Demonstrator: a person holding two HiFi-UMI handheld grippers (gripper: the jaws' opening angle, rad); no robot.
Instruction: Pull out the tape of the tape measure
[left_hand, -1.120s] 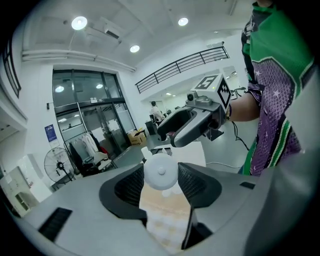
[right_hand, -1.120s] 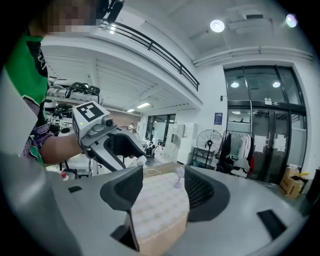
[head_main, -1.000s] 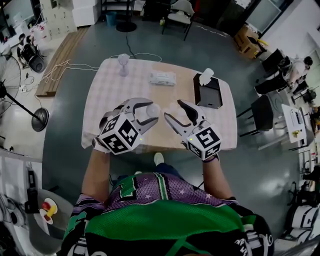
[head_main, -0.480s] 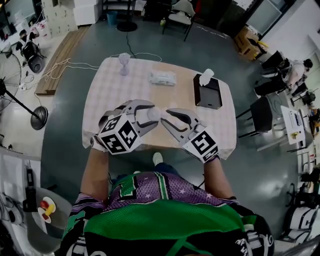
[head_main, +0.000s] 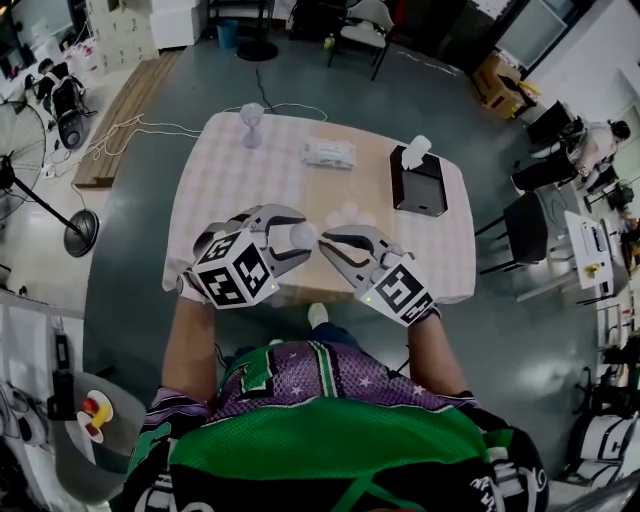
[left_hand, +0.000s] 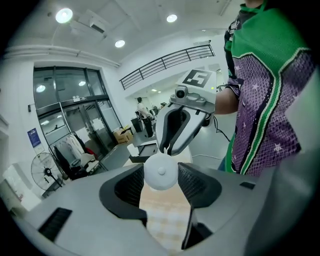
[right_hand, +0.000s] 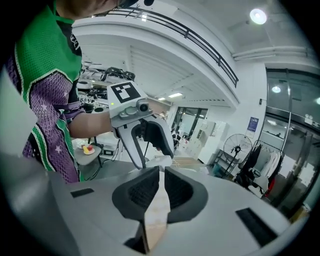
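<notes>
Left tool (left_hand: 160, 181): you pinch the round white tape measure (left_hand: 161, 171) between its pads, above the table's (head_main: 228, 168) near edge | Right tool (right_hand: 160, 174): your jaws are closing, a thin slit left, tips at the case's small tab; tab contact unclear

The right tongs (right_hand: 159, 172) are closing, with only a narrow slit between the jaws and checked bench (right_hand: 154, 220) showing through it. Just past their tips, the left tongs (right_hand: 156, 158) clasp a white tape measure (right_hand: 163, 161). Whether its tab is caught is unclear.
</notes>
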